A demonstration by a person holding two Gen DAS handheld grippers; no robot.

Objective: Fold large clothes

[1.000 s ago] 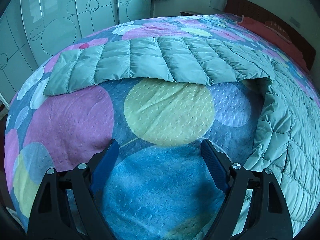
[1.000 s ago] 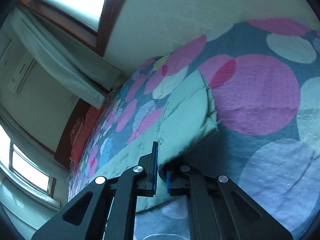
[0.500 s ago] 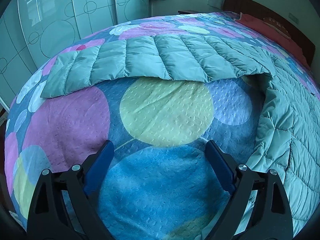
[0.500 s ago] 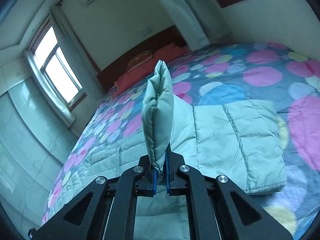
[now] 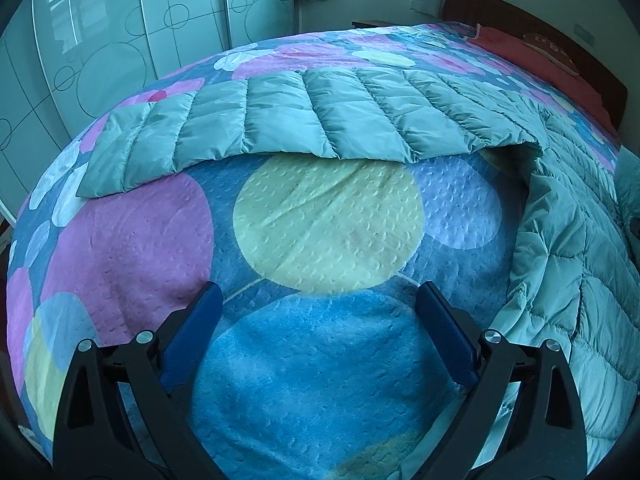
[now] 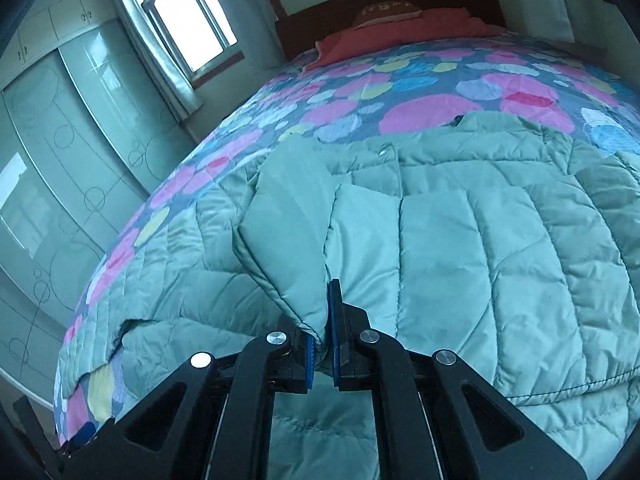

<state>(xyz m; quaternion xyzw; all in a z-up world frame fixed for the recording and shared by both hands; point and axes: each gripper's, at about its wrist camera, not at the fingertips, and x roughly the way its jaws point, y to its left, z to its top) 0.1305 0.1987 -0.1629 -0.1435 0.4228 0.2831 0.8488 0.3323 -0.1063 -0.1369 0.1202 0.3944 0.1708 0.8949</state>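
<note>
- Ahead of the left gripper (image 5: 318, 320), whose fingers have just been opening and stand spread with nothing between them, only bedspread (image 5: 328, 220) lies; the jacket sleeve (image 5: 280, 120) stretches across well beyond the tips, its body off to the right.
- Between the right gripper (image 6: 322, 344) fingers, pressed together, a sleeve cuff (image 6: 288, 232) is pinched and stands up over the jacket (image 6: 480, 248).
- The padded jacket looks light, soft and slippery; a seam or cuff edge seems the safest hold.
- The hem and the far sleeve are cut off.
</note>
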